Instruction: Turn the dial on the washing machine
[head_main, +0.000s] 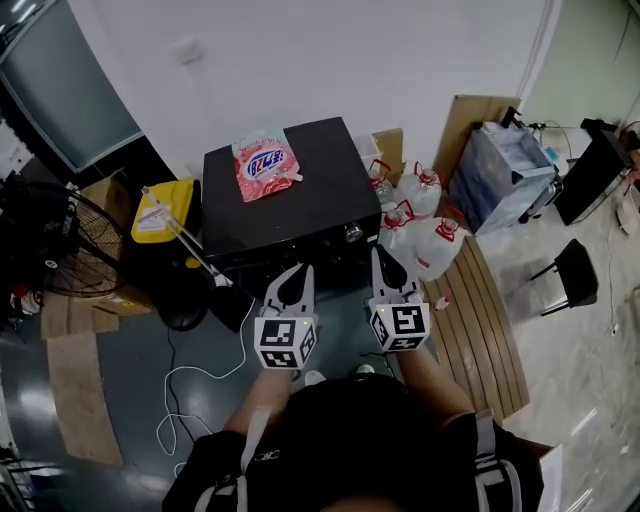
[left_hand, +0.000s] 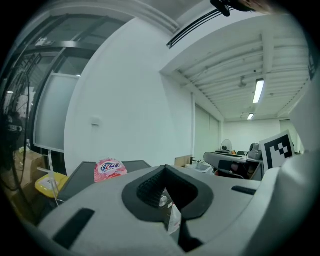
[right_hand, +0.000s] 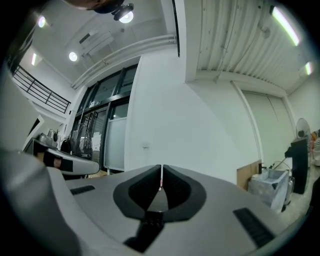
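Observation:
The black washing machine (head_main: 290, 200) stands against the white wall, with its silver dial (head_main: 352, 233) on the front panel near the right corner. A pink detergent bag (head_main: 266, 165) lies on its lid. My left gripper (head_main: 297, 273) hovers in front of the machine, below its front edge, jaws shut with nothing held. My right gripper (head_main: 382, 257) is just right of and below the dial, not touching it, also shut and empty. The left gripper view shows its shut jaws (left_hand: 165, 169), the machine top (left_hand: 80, 177) and the bag (left_hand: 109, 169). In the right gripper view, its shut jaws (right_hand: 161, 171) point at the wall.
Several water jugs (head_main: 425, 235) crowd the machine's right side, beside wooden slats (head_main: 490, 330). A yellow bag (head_main: 160, 212), a long-handled dustpan (head_main: 230, 300) and a fan (head_main: 50, 240) are on the left. A white cable (head_main: 190, 385) trails on the floor. A clear bin (head_main: 505, 175) and black chair (head_main: 572, 275) stand further right.

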